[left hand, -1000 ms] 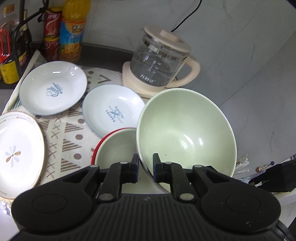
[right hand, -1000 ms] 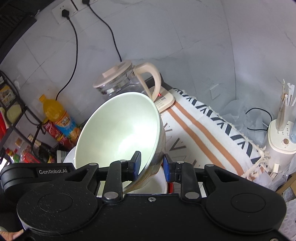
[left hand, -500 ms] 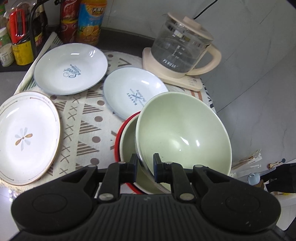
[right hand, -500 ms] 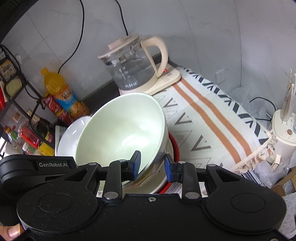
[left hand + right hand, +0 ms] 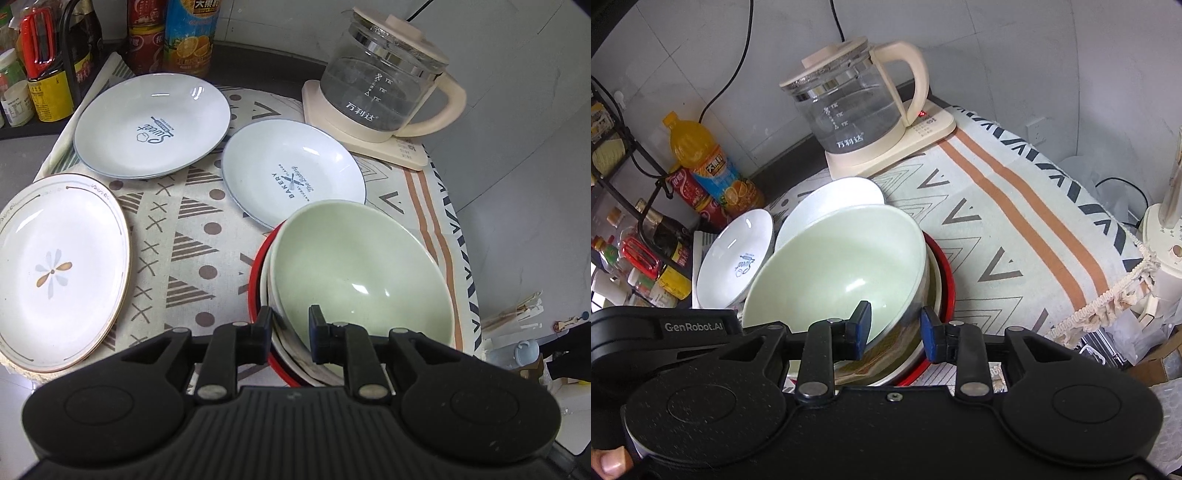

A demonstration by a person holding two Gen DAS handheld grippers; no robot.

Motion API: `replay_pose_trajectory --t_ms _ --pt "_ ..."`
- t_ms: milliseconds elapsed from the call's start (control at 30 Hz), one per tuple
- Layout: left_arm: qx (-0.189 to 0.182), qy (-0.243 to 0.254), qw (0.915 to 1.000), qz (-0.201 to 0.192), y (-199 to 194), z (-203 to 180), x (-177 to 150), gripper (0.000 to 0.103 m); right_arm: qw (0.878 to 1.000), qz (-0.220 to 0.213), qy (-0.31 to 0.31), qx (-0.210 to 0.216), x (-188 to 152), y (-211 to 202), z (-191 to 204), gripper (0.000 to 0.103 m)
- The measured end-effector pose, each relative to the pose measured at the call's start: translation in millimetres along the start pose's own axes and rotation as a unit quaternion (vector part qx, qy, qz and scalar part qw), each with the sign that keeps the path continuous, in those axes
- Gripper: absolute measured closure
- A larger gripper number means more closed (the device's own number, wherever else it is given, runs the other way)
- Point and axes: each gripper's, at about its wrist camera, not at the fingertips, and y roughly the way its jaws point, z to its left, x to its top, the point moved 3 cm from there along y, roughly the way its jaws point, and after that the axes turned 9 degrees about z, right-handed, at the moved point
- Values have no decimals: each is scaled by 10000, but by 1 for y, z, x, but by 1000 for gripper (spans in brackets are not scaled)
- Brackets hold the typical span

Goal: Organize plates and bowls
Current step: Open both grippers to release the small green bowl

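Green bowl (image 5: pixel 354 269) sits nested, slightly tilted, in a cream bowl (image 5: pixel 266 291) inside a red-rimmed dish (image 5: pixel 255 280) at the near right part of the patterned cloth (image 5: pixel 184 236). Its near rim is hidden behind both tools, and the lower bowls show only as thin crescents. The left gripper (image 5: pixel 289 334) straddles that rim with one finger inside and one outside; the gap is narrow and whether the pads press cannot be told. The right gripper (image 5: pixel 895 328) also straddles the rim, its blue pads (image 5: pixel 929 336) standing off the wall as its jaws are opening. A bakery plate (image 5: pixel 293 179) lies just behind the stack, partly covered by the bowl. A second blue-rimmed plate (image 5: pixel 153 123) sits near the far left corner, a flower plate (image 5: pixel 55 269) overhangs the left edge. A glass kettle (image 5: pixel 384 85) occupies the far right corner; bottles (image 5: pixel 190 37) crowd the back. Bare striped cloth lies open along the right edge.
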Motion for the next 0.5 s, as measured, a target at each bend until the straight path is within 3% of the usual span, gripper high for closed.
replay_pose_trajectory --t_ms 133,233,300,400,500 --pt "32 28 10000 -49 -3 -1 1 86 10000 2 -24 -37 1 0 -2 69" --pt "40 7 10000 -83 -6 -1 2 82 9999 -115 -35 41 5 -6 -2 54" --pt "66 -9 9999 -127 -9 -1 3 68 9997 -225 -117 -8 7 -12 1 44" --pt "186 -13 9995 -237 -15 -1 3 44 9994 -291 -164 22 10 -17 2 43" --pt "307 -36 9991 -298 -19 2 2 37 9991 -322 -285 25 8 -18 4 40"
